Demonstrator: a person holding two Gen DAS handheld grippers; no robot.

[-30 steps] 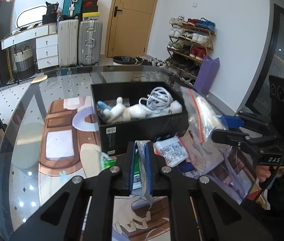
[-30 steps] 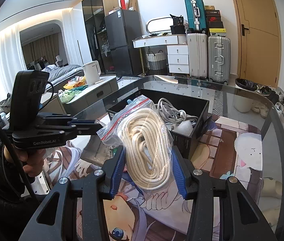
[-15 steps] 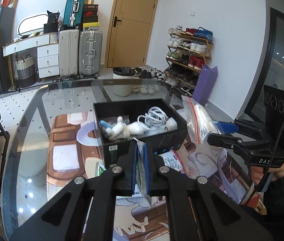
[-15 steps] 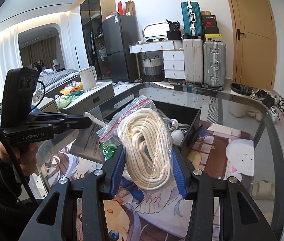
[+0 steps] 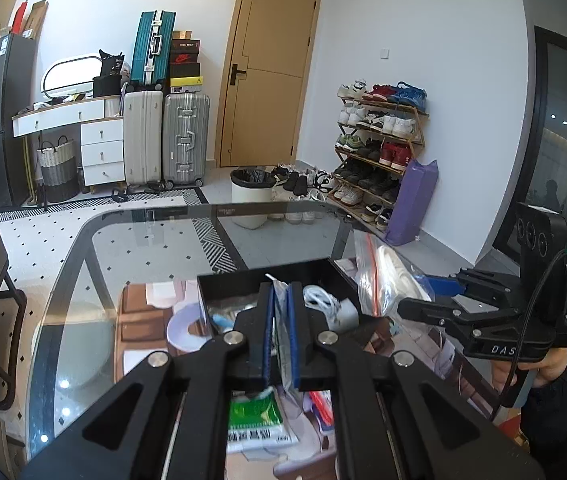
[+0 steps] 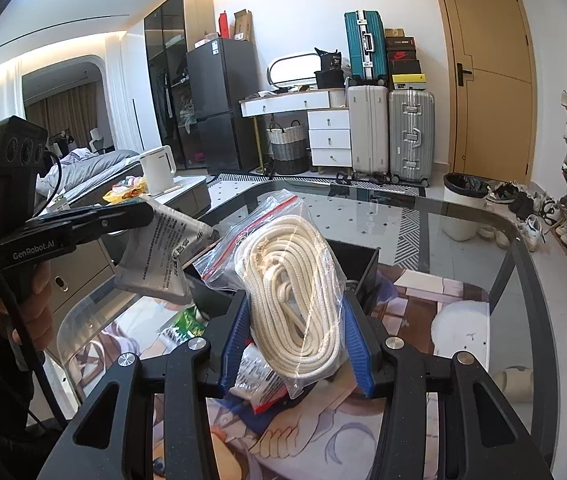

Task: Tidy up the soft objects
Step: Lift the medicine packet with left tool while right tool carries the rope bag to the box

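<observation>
The main risk lies with the clear zip bag of coiled cream rope (image 6: 295, 300): the right gripper (image 6: 295, 344) squeezes it low on the coil, so the red-striped zip end at twelve o'clock stands free and top-heavy. If the bag tips or the slick plastic slides between the blue pads, it could drop onto the glass table (image 6: 463, 232) rather than into the open black box (image 6: 363, 268) just behind it. The left gripper (image 5: 279, 336) has its jaws pressed together on a thin flat plastic packet with printed text (image 6: 159, 248), pinched only at one edge; the packet hangs loose and could peel out or catch on the box wall.

In the right wrist view the rope bag sits dead centre between the fingers, rising toward twelve o'clock, with the packet at about ten o'clock. In the left wrist view the box (image 5: 267, 280) lies at twelve o'clock beyond the fingertips and the rope bag (image 5: 387, 276) at two o'clock.
</observation>
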